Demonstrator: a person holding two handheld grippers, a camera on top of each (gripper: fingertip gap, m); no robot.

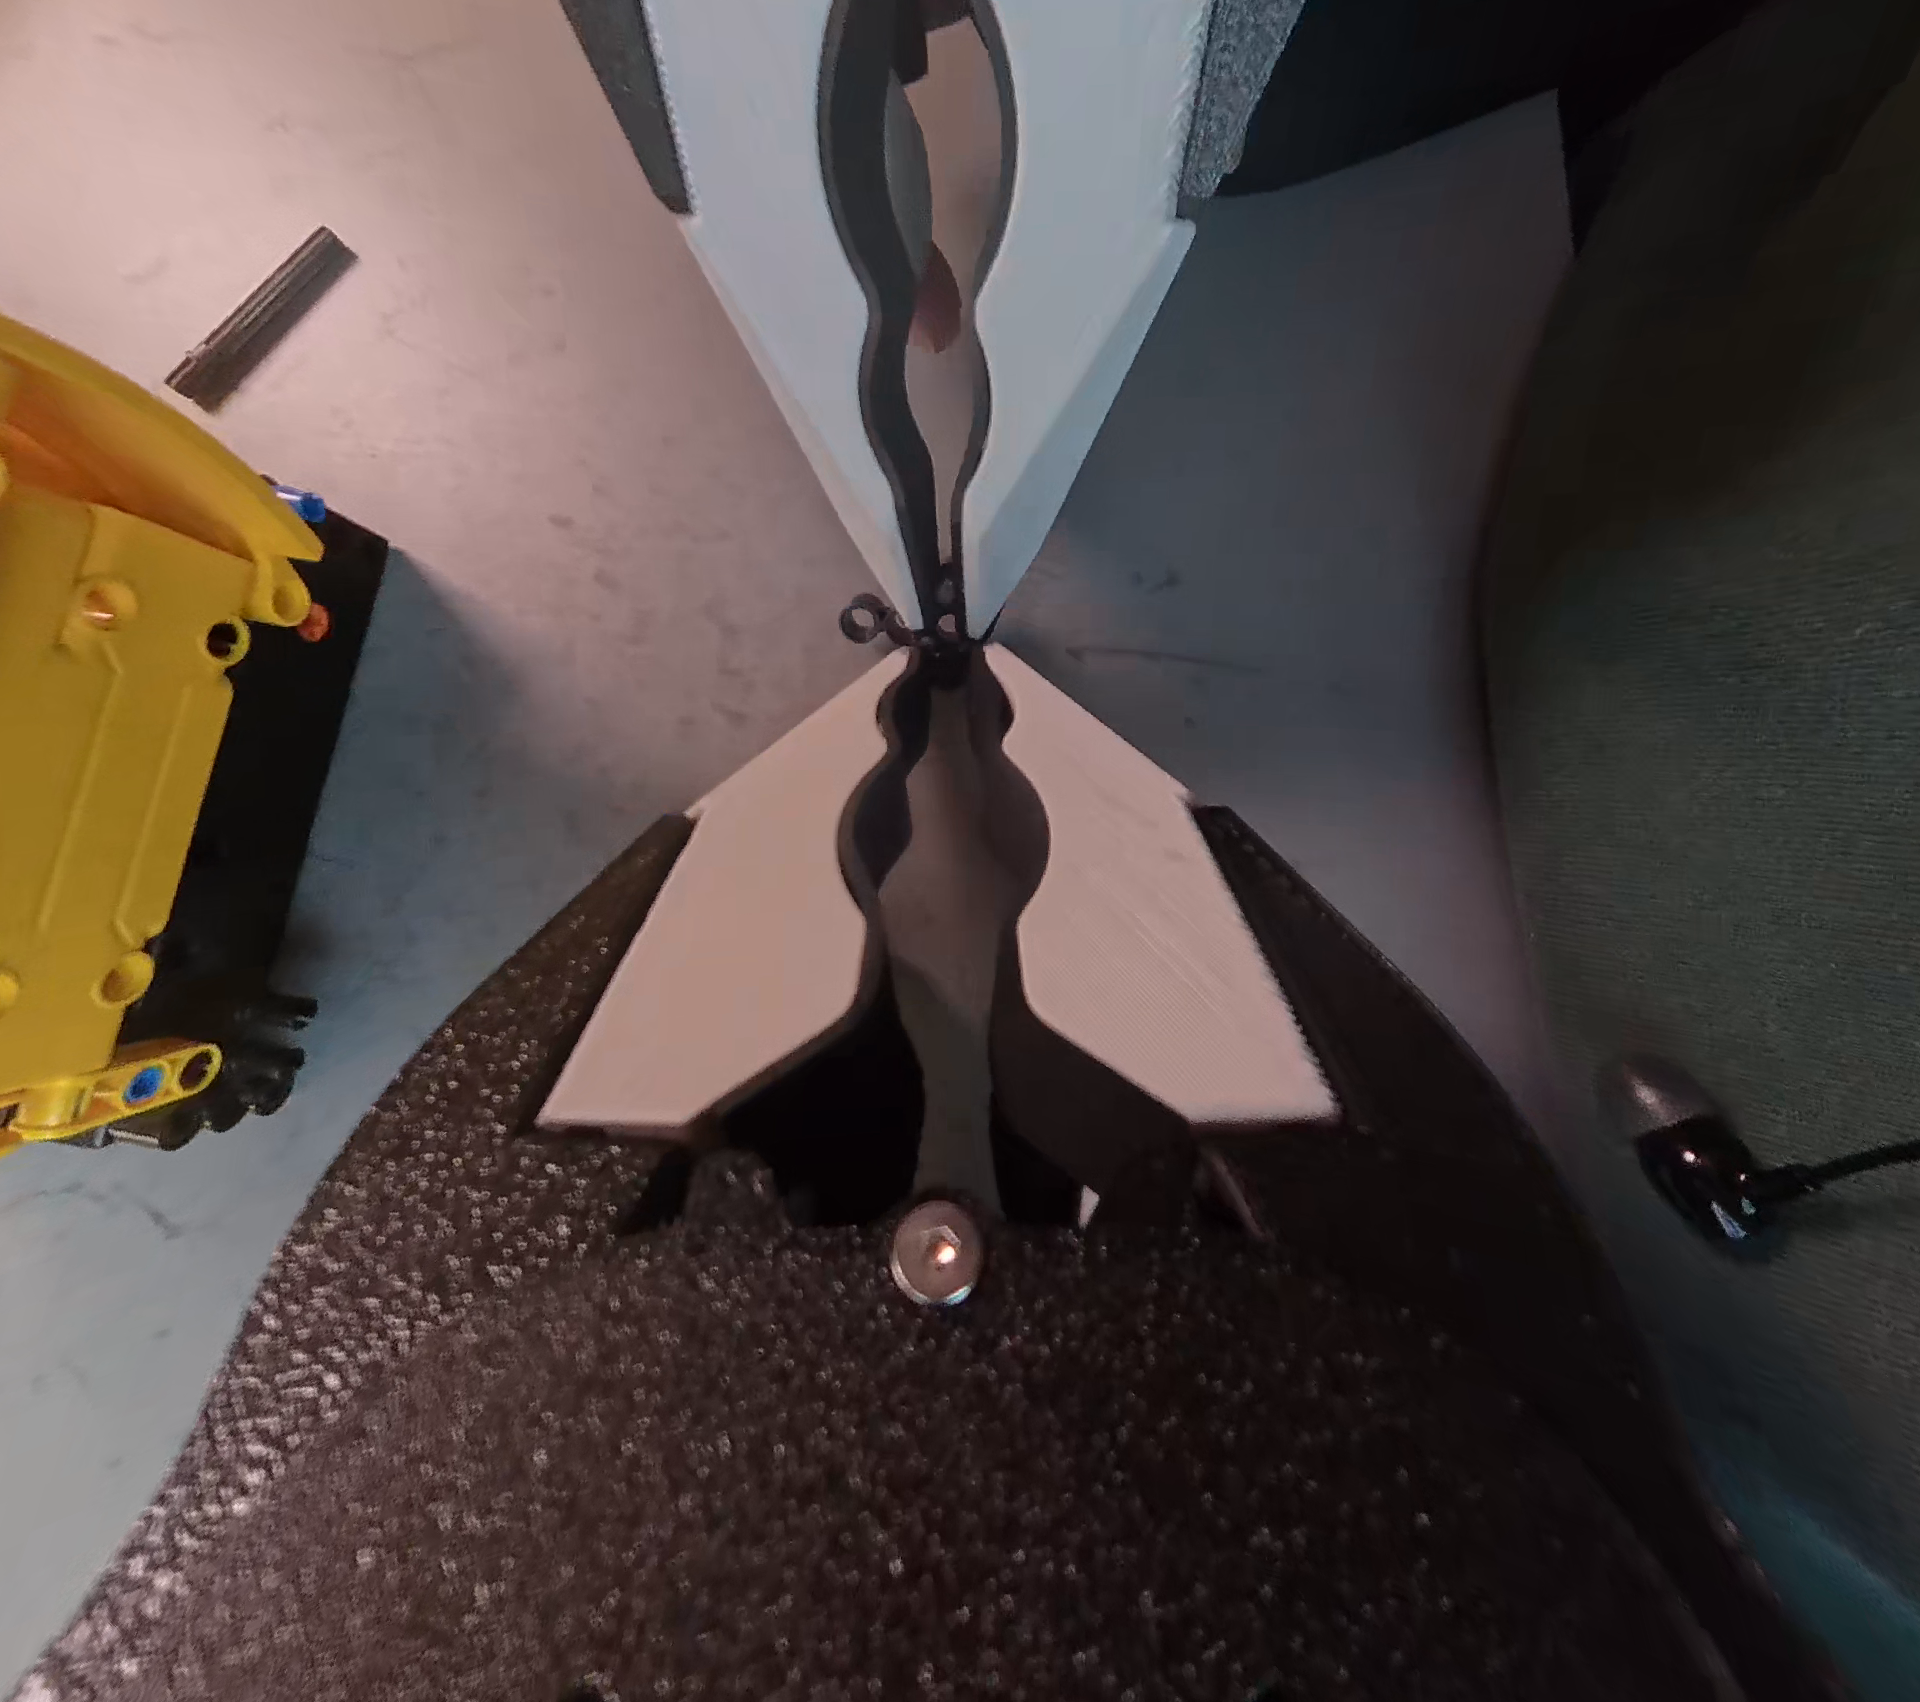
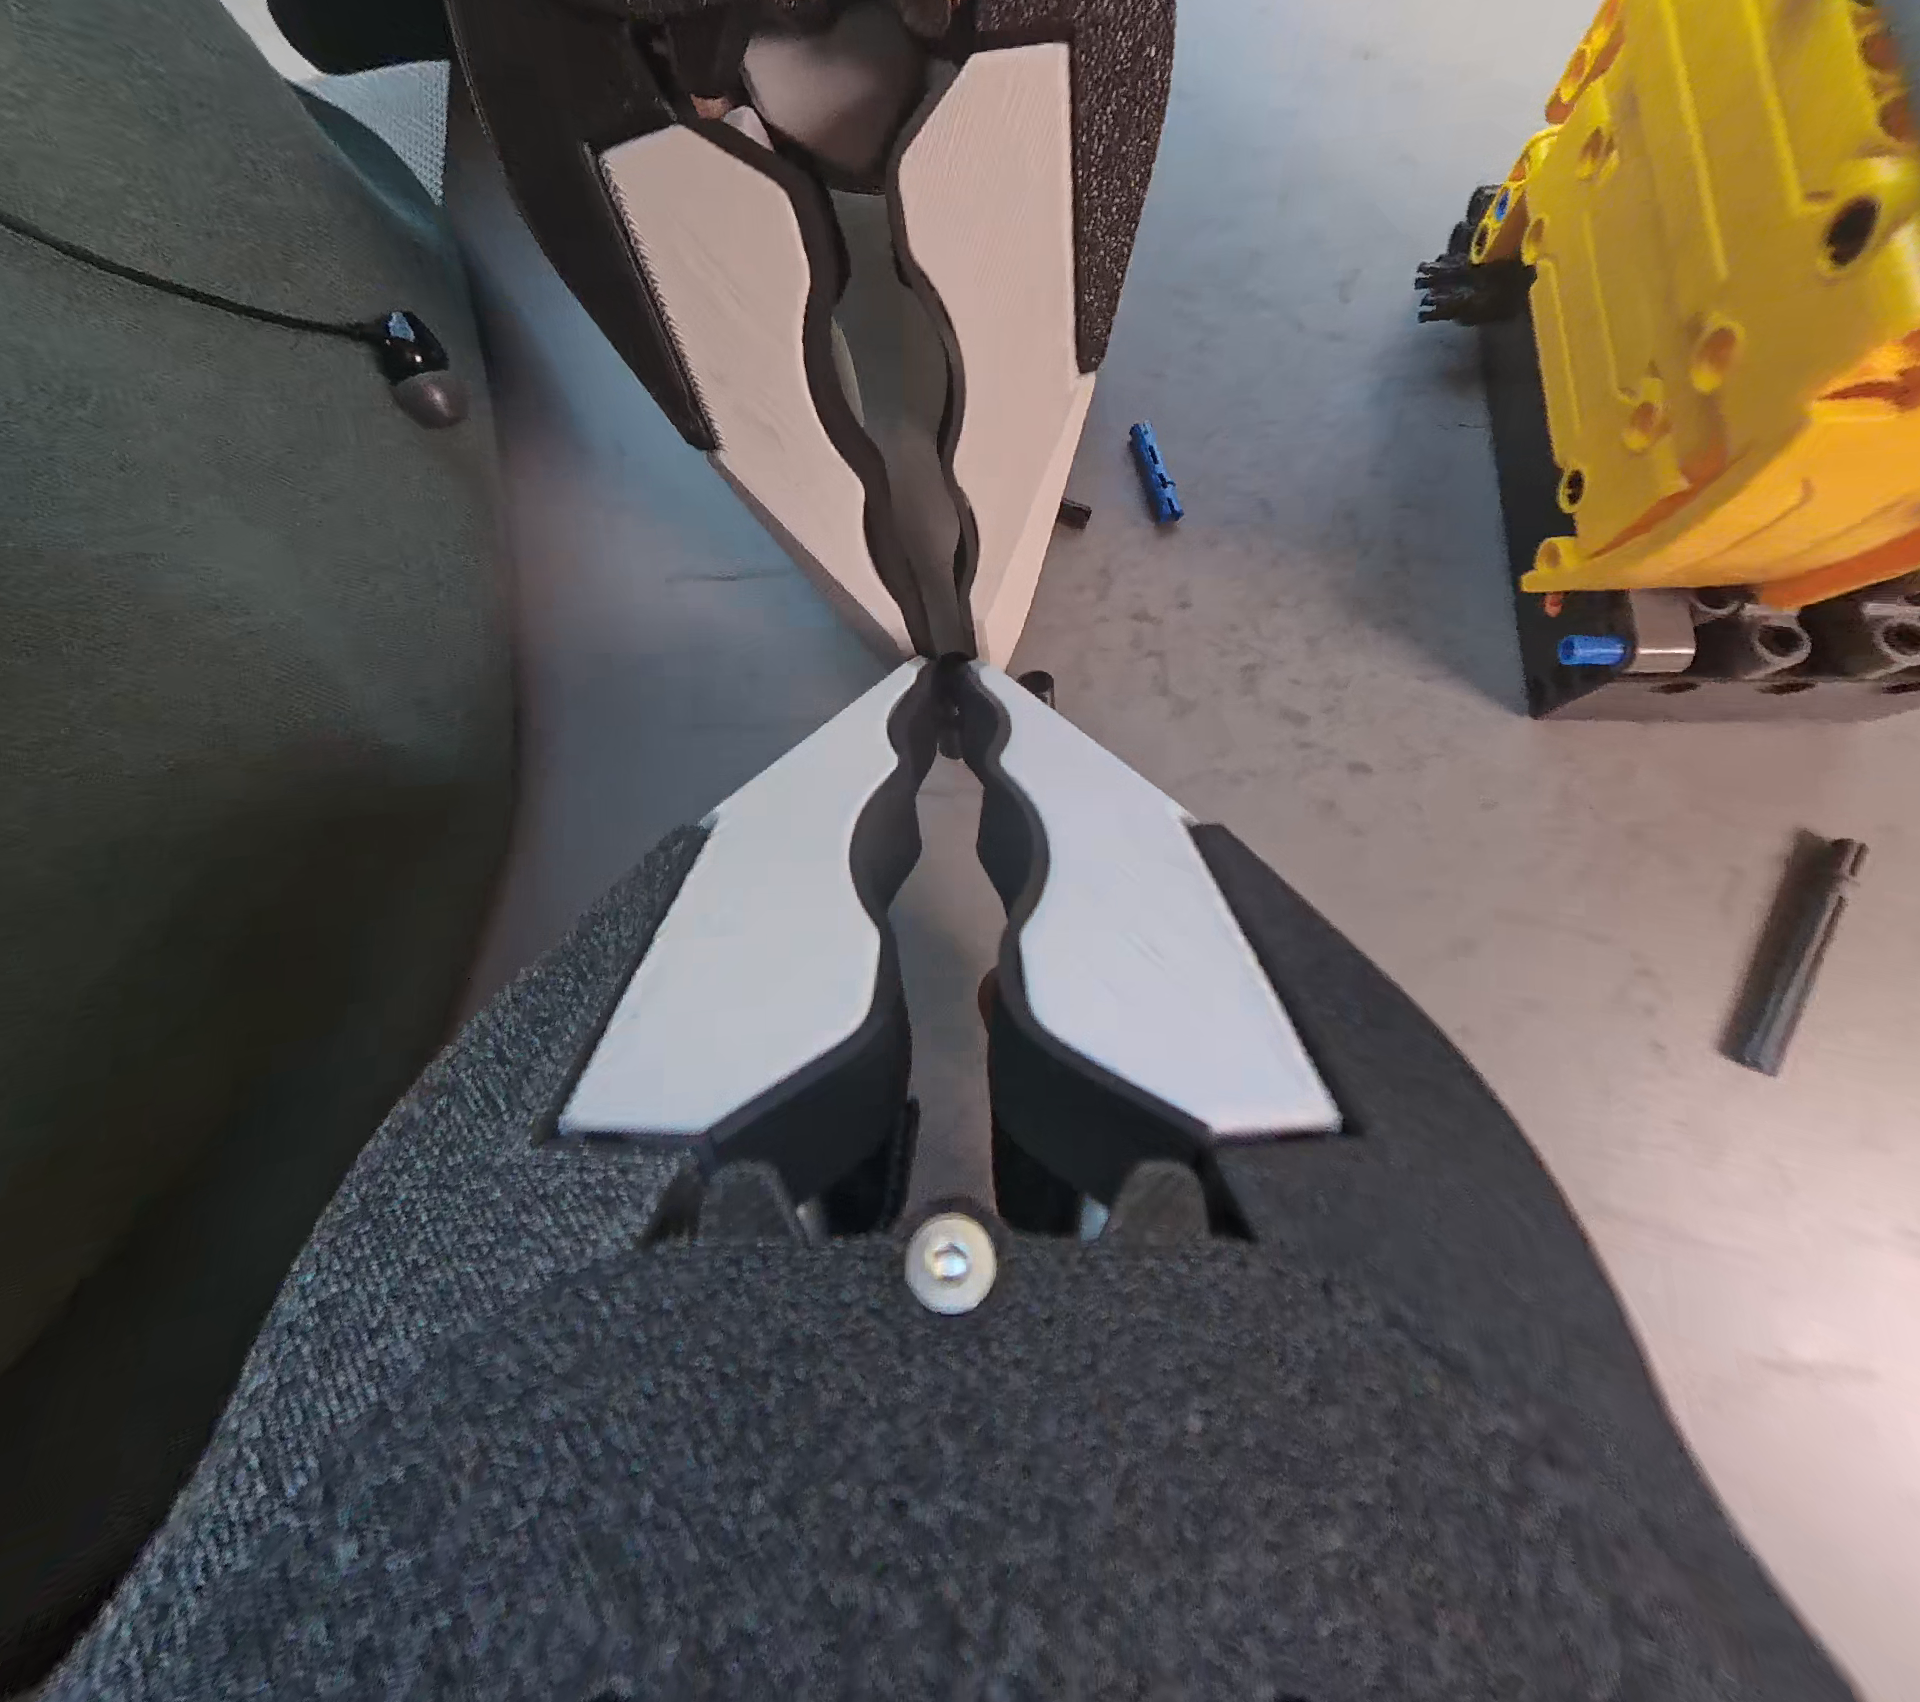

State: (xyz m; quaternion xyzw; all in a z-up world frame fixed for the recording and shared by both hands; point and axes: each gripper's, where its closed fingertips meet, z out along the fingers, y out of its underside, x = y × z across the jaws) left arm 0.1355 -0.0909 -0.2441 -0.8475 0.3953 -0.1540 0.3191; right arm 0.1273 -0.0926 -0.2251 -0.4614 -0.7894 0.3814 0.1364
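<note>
Beside the yellow brick model (image 1: 114,779) on the tabletop (image 1: 540,405), your left gripper (image 1: 940,665) and right gripper (image 2: 951,696) meet tip to tip, both clamped on one small black connector piece (image 1: 914,629).

Glossy yellow plastic brick model (image 1: 114,779) at left of frame, matt scuffed pale tabletop (image 1: 499,125), rough speckled black tongs (image 1: 940,650) with smooth white ribbed fingers (image 1: 1122,946), shiny metal screw (image 1: 935,1263), green woven cloth (image 1: 1714,717) at right

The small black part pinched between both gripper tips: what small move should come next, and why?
Probably hold the left gripper steady and ease the right gripper a touch, to check seating. Both tips meet closed on the small black part above the table, clear of the yellow model.
</note>
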